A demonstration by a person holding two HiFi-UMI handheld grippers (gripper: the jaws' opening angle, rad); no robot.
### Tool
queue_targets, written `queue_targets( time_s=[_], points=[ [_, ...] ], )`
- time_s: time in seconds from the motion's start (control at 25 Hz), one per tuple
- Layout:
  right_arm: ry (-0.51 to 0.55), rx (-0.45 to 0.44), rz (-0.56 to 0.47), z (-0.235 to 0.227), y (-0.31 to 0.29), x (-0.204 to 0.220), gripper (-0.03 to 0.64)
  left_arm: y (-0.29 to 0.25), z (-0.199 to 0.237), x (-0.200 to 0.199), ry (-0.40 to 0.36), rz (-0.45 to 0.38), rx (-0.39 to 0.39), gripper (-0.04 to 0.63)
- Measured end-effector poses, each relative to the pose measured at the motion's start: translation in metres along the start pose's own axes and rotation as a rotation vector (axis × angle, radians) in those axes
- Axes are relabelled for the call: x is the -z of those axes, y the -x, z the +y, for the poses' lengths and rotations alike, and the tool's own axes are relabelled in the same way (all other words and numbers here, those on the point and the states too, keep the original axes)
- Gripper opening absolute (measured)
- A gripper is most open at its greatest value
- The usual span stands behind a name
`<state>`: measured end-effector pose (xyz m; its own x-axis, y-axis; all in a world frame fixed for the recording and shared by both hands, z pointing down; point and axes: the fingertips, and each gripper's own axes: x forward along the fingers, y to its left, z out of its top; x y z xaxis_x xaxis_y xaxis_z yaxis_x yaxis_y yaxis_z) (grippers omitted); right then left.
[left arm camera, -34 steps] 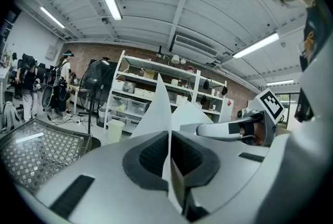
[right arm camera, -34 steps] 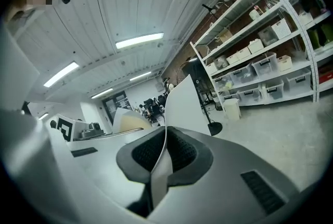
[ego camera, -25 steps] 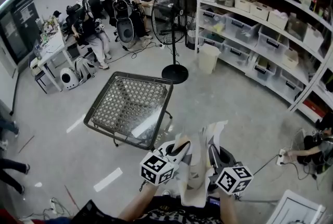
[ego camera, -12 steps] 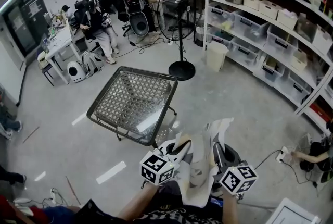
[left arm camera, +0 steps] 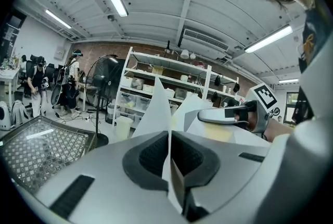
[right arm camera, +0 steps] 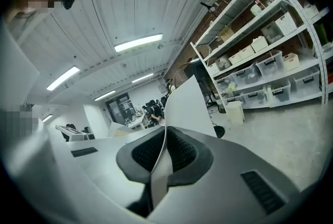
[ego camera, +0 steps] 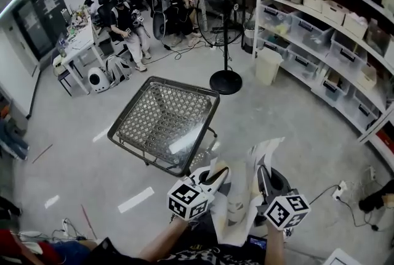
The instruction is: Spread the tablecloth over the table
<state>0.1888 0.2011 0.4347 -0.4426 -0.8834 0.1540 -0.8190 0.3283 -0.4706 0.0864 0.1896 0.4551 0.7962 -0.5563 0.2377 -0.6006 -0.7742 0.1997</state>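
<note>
**Both grippers holding the tablecloth up, apart from the table**

Since one second ago, the table (ego camera: 123, 134) and the fan (ego camera: 225, 11) are sitting a little more to the right in the head view. The two grippers are staying low in the picture, with the cloth between them as before.

The left gripper (ego camera: 217, 172) is clenching one edge of the tablecloth (ego camera: 237, 205). In the left gripper view its jaws are pressing together on the thin white sheet, which is rising in a point above them. The right gripper (ego camera: 261, 176) is clenching another edge in the same way. In the right gripper view the sheet is passing between its closed jaws and standing up behind them.

The tablecloth is hanging folded between both grippers, in the air over the floor (ego camera: 295, 128). It is near the table corner but not touching it. The table's mesh top is lying bare. Shelves (ego camera: 332, 17) with boxes are standing at the right, and some people (ego camera: 123, 17) are sitting far behind.
</note>
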Motion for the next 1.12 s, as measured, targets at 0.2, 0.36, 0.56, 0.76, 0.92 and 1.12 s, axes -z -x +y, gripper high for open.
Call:
queue_targets(
  time_s=[0.2, 0.36, 0.56, 0.76, 0.92, 1.12],
  points=[
    [0.036, 0.011, 0.038, -0.024, -0.047, -0.025, 0.017, -0.054, 0.047, -0.017, 0.033, -0.015, 0.000, 0.020],
    [0.075, 0.017, 0.061, -0.050, -0.105, -0.048, 0.017, -0.097, 0.097, -0.041, 0.035, -0.047, 0.017, 0.020],
    [0.109, 0.038, 0.073, -0.061, -0.177, -0.087, 0.017, -0.133, 0.150, -0.080, 0.009, -0.092, 0.068, 0.020],
    [0.158, 0.027, 0.047, -0.063, -0.236, -0.119, 0.017, -0.166, 0.189, -0.105, -0.037, -0.115, 0.106, 0.020],
    [0.204, 0.013, 0.036, -0.065, -0.269, -0.146, 0.017, -0.190, 0.206, -0.125, -0.070, -0.120, 0.127, 0.020],
    [0.277, -0.045, 0.061, -0.076, -0.323, -0.168, 0.018, -0.221, 0.243, -0.149, -0.114, -0.113, 0.099, 0.021]
  ],
)
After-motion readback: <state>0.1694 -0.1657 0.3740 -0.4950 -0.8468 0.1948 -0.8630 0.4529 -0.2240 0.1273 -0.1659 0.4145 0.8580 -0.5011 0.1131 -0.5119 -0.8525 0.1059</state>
